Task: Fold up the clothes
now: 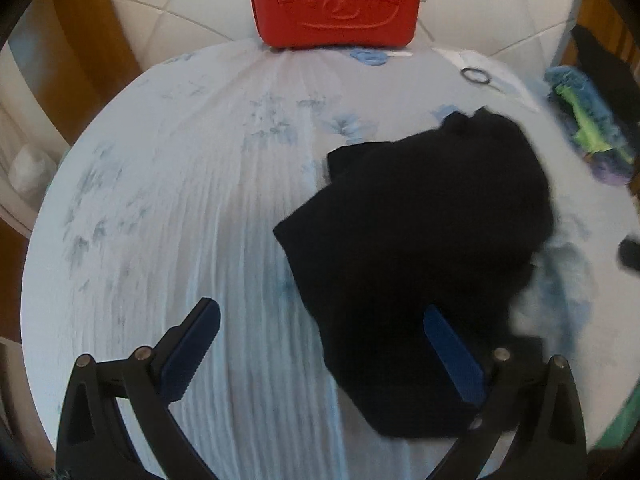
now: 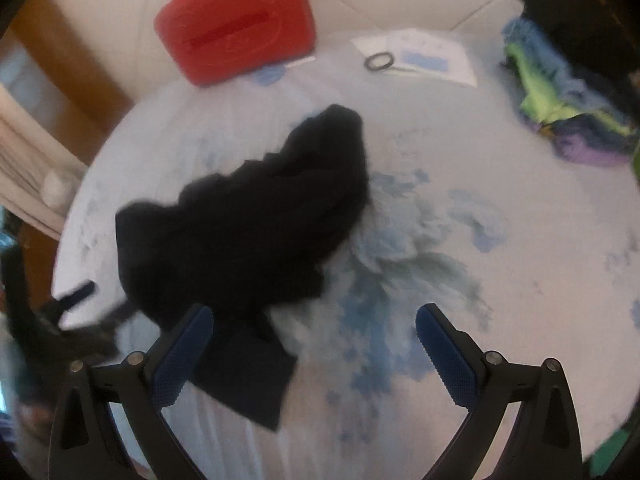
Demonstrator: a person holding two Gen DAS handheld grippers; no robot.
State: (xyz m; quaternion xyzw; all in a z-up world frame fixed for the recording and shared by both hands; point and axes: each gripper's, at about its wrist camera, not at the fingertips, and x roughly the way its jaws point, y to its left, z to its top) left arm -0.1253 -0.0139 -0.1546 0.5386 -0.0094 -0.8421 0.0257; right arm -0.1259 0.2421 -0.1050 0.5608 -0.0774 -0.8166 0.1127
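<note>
A black garment (image 1: 420, 240) lies crumpled on the pale blue flowered bedsheet (image 1: 180, 200). In the left wrist view it lies right of centre, and my left gripper (image 1: 320, 316) is open above the sheet, its right finger over the garment's near edge. In the right wrist view the garment (image 2: 248, 232) lies left of centre. My right gripper (image 2: 314, 320) is open, its left finger over the garment's near flap. My left gripper also shows at the left edge of the right wrist view (image 2: 76, 296), blurred.
A red case (image 1: 336, 0) stands at the far side against a white padded headboard (image 1: 500, 8). A black ring (image 2: 379, 60) and papers (image 2: 424, 58) lie far right. A pile of coloured clothes (image 2: 560, 96) sits at the right edge. Wooden furniture (image 1: 80, 32) stands left.
</note>
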